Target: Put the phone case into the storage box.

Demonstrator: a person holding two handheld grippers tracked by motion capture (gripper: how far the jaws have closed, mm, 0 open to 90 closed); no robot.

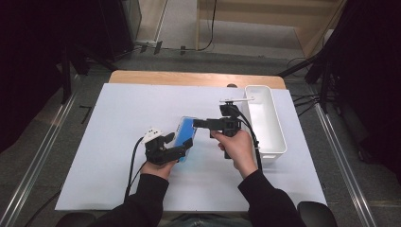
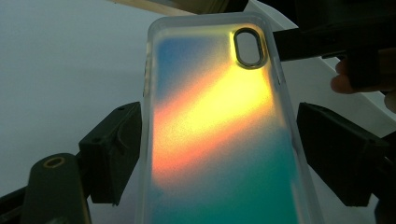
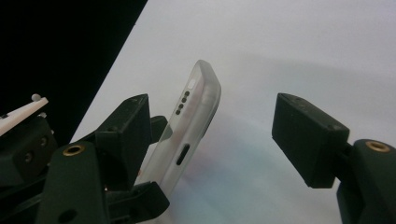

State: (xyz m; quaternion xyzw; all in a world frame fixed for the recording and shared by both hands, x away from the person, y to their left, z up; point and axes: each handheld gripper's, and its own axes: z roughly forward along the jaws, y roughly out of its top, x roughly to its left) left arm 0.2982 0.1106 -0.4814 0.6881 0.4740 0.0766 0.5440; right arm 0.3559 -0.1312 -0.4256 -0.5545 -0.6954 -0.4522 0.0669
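Right gripper view shows phone case [image 3: 196, 126] port holes edge-on

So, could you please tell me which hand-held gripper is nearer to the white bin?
The right hand-held gripper, just left of the white bin; the left one sits farther left, around the phone case.

Lab recording bay: white-covered tabletop [image 1: 118, 142], black curtains left and right, floor rails [image 1: 38, 156], loose cables [image 1: 302, 101] on grey carpet.
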